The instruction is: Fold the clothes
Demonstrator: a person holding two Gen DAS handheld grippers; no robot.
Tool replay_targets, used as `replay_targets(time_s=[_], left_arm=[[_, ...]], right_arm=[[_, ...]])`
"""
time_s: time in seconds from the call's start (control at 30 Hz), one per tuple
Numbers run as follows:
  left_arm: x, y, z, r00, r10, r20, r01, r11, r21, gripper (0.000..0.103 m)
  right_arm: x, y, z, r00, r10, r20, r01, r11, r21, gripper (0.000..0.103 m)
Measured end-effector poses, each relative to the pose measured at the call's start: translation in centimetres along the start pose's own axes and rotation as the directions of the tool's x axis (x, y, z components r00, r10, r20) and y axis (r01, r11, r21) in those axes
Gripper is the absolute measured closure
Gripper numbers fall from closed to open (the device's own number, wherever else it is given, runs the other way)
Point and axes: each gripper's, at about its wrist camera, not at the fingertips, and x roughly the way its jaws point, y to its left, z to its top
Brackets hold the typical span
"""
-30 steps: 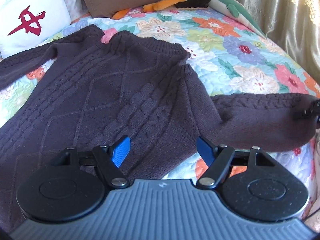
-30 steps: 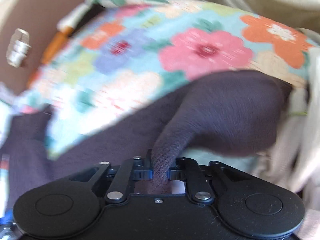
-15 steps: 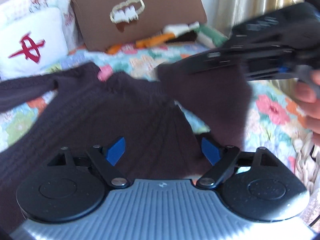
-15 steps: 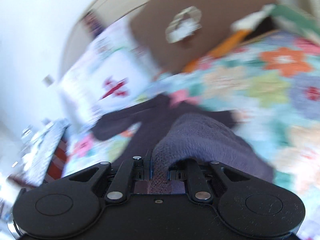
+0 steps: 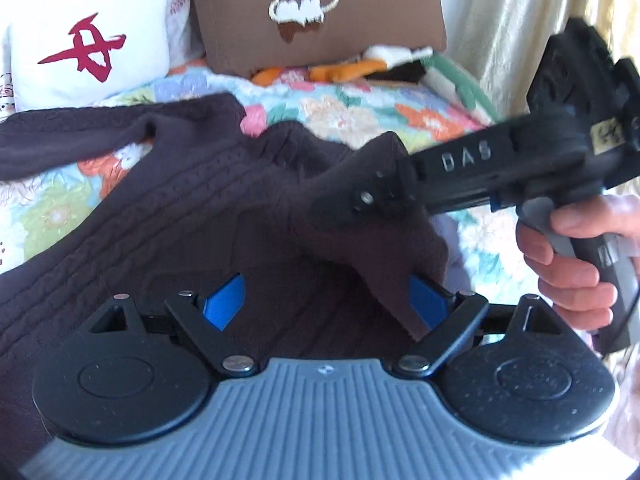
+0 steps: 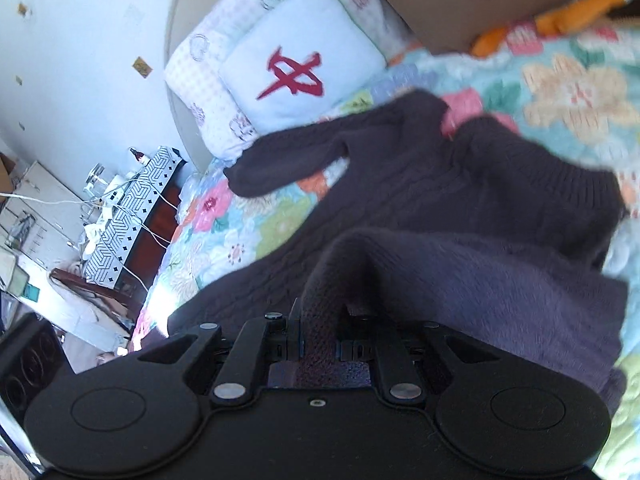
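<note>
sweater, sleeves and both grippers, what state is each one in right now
sweater: spread flat on the floral quilt, unfolded
near sleeve: lifted, carried over the sweater's body
far sleeve: lying stretched out on the quilt
right gripper: shut on the near sleeve's cuff
left gripper: open, holding nothing, above the sweater's body

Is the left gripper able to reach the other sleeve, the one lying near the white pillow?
Probably yes. The left gripper is open and empty, and the flat sleeve lies uncovered on the quilt. The right gripper holds its sleeve on the opposite side.
</note>
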Motion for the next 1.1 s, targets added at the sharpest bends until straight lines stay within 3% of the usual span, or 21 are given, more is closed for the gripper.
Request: replay_targets(time_s=[0.27,0.53,0.7,0.87,1.0,1.1], left_arm=[[0.5,0.3,-0.5,0.999,-0.025,-0.041,0.023,0.998,-0.050,0.014],[1.6,-1.3,0.7,0.996,-0.089,-0.028,0.087,0.995,-0.048,0.012],[1.8,-2.3,0.6,0.991,-0.132,-0.021,0.129,0.988,-0.085,0.009],[2.8,-2.7,1.3,0.996,-0.032,-0.078,0.023,0.994,-0.105,0.003],[2.9,-3.0,0.7,0.997,0.048,-0.056,-0.052,0.997,-0.057,0.004],[3.1,-2.7,0.4,0.998,0.036,-0.042,-0.039,0.997,-0.068,0.017]], right_arm=[[2.2,-0.7,0.0,0.998,-0.056,-0.025,0.055,0.997,-0.046,0.088],[0.4,0.4,-0.2,1.000,0.007,-0.014,-0.009,0.994,-0.108,0.087],[-0.5,1.1,-0.5,0.995,0.095,-0.021,-0.097,0.988,-0.120,0.087],[-0.3,1.1,-1.2,0.987,0.155,-0.052,-0.160,0.981,-0.107,0.086],[0.2,0.1,-1.4,0.982,0.178,-0.066,-0.180,0.983,-0.039,0.086],[0.0,0.1,-1.4,0.982,0.179,-0.068,-0.182,0.982,-0.042,0.085]])
